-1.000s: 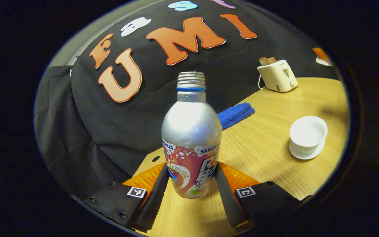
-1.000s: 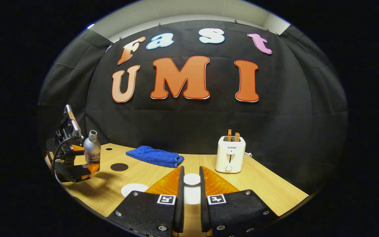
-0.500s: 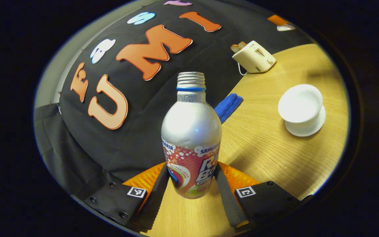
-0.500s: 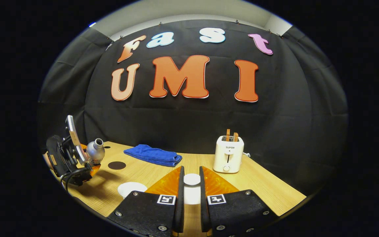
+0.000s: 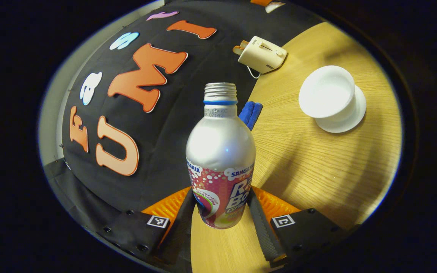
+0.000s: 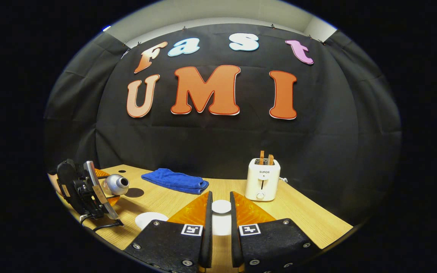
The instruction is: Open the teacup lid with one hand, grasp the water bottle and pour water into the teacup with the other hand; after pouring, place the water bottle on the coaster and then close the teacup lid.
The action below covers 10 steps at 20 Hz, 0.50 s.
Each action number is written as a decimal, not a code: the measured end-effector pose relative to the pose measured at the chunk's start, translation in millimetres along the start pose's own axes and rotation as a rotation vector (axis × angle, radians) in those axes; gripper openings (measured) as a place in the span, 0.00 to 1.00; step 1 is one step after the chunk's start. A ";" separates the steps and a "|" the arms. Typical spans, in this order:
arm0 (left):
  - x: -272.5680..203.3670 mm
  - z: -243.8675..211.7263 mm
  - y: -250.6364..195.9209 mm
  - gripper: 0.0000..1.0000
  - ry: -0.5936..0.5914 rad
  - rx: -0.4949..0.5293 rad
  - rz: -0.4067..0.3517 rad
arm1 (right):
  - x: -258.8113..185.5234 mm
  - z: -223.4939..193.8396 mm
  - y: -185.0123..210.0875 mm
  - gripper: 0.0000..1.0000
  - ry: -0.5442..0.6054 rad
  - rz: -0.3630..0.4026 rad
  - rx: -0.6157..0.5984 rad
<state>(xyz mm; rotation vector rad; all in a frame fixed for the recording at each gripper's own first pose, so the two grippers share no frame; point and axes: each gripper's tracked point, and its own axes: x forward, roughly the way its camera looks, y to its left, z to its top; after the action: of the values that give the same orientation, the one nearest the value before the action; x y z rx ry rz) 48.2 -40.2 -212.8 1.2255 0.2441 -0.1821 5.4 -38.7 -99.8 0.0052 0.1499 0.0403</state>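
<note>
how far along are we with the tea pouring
Done: the lid is off, pinched in the right tool, and the teacup stands open. In hand: the left tool grips the water bottle, tipped toward the cup; no water seen. Left: pour, set the bottle on the coaster, close the lid.

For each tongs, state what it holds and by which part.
Left tongs: water bottle, by its lower body. Right tongs: teacup lid, by its knob.

Warm light from above leaves glare on the water bottle [image 5: 220, 151] and soft shadows across the worktop [image 5: 317, 167]. Both views are sharp, with strong fisheye bending at the edges.
</note>
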 end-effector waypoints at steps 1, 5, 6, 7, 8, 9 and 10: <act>1.0 1.0 0.9 0.80 -0.004 0.028 0.006 | 0.5 -0.6 0.1 0.21 0.001 -0.001 -0.002; 1.8 3.2 1.9 0.80 -0.026 0.125 0.012 | 2.9 -2.5 0.6 0.21 0.005 -0.003 -0.007; 1.9 5.0 -0.4 0.83 -0.037 0.148 0.005 | 4.7 -3.1 -1.3 0.21 0.005 -0.008 -0.009; 2.7 6.4 -1.3 0.87 -0.045 0.175 0.000 | 5.0 -3.5 -0.6 0.20 0.007 -0.007 -0.012; 4.7 8.9 -1.6 0.80 -0.052 0.202 0.003 | 5.2 -4.3 -1.7 0.21 0.008 -0.010 -0.011; 3.8 10.1 0.3 0.83 -0.055 0.225 0.005 | 5.0 -3.7 -1.0 0.21 0.008 -0.009 -0.011; 3.3 8.9 0.4 0.80 -0.056 0.244 0.009 | 5.1 -2.4 -1.6 0.21 0.004 -0.011 -0.011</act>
<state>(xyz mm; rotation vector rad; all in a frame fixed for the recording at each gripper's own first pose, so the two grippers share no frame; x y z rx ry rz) 52.3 -48.5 -210.5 1.4608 0.1709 -0.2436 10.2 -40.0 -102.9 -0.0069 0.1540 0.0298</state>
